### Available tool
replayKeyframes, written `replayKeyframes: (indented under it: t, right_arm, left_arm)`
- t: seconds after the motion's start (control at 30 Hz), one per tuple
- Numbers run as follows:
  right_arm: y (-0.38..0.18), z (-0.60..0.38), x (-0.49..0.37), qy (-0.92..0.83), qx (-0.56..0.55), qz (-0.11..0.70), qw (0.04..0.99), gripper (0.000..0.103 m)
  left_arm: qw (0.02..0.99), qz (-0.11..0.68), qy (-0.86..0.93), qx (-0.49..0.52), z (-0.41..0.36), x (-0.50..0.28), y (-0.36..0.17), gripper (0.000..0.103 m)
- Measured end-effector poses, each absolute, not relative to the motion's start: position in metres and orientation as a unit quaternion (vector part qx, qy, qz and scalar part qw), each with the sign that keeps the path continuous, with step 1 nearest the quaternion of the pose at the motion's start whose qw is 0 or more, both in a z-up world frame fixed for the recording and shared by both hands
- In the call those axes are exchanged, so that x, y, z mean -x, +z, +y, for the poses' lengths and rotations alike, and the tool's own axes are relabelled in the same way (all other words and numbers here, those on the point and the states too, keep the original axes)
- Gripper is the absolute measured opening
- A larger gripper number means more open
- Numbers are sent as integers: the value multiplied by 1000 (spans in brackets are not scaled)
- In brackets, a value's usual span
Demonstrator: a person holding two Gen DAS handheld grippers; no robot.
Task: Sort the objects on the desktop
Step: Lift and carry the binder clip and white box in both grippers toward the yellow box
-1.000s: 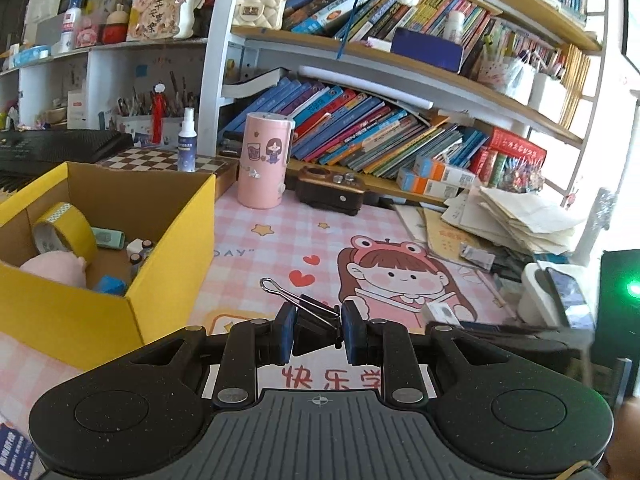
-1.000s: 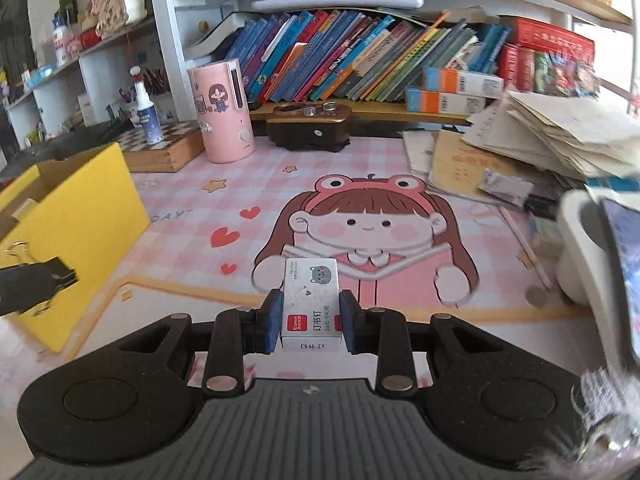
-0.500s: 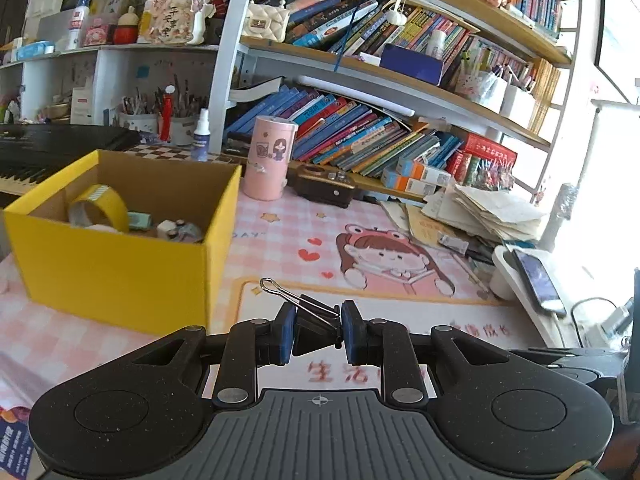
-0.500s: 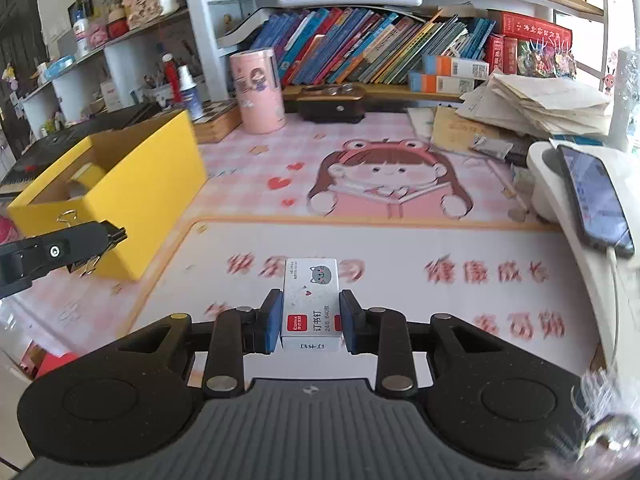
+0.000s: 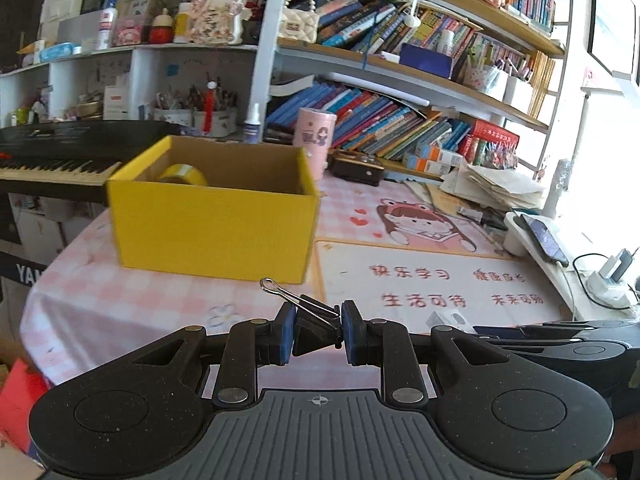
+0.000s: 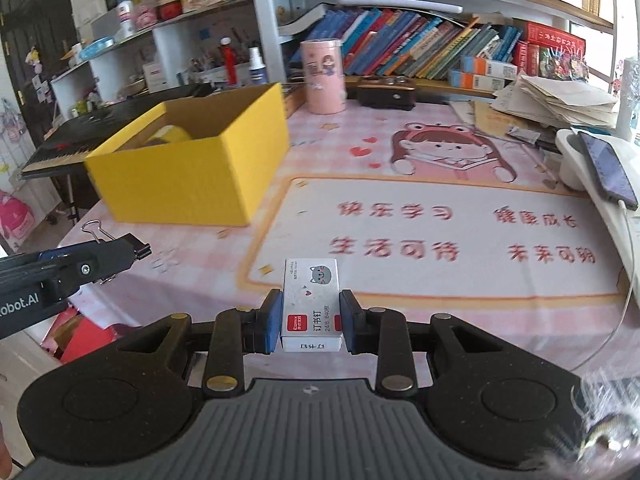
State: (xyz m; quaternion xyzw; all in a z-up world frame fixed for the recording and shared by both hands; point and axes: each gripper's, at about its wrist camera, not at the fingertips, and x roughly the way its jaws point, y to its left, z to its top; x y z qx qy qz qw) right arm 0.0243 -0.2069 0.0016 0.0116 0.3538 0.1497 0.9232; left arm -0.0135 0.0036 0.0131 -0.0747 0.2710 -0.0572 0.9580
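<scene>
Daylight floods in from the right side, blowing out the window [image 5: 612,20] to pure white. Everything's bright, shadows pretty soft. Fisheye bends the shelves [image 5: 420,76] hard at the edges, and the yellow box [image 5: 212,224] looks slightly smeared.

Black binder clip [image 5: 316,326] and white staple box [image 6: 311,303] held aloft; yellow box [image 5: 212,224] seemingly open.

A home study: crowded bookshelves [image 5: 400,132], keyboard piano [image 5: 56,160], cartoon desk mat [image 6: 440,232].

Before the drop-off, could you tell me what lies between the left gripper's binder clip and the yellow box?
Only bare pink checked tablecloth lies between the binder clip and the yellow box, seen in the left wrist view.
</scene>
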Motion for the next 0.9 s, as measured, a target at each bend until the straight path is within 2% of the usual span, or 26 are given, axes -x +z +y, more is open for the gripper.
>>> replayKeyframes:
  t: [0.9]
  right_arm:
    - [7, -105, 18, 211, 30, 348, 913, 28]
  left_arm:
    - [962, 255, -18, 95, 84, 59, 13, 23]
